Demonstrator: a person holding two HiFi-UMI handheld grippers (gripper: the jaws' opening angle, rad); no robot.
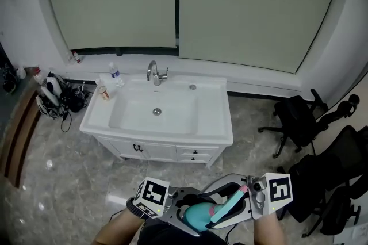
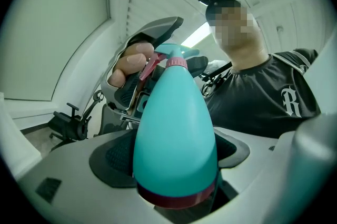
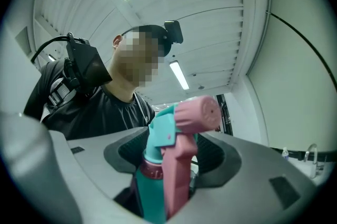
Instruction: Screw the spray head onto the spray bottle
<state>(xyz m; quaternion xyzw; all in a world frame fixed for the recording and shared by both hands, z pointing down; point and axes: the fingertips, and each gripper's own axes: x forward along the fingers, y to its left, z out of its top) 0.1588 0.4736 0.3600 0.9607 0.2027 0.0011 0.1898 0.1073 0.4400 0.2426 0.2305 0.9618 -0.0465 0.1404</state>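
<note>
Teal spray bottle (image 2: 176, 128) clenched in left gripper (image 2: 174, 157), spray head (image 3: 185, 125) seemingly in right gripper (image 3: 171, 159).

Water bottle (image 1: 115, 72) on white vanity (image 1: 215, 126)

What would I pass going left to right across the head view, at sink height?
Tangle of cables and gear on the floor → water bottle → faucet → black office chair.
</note>
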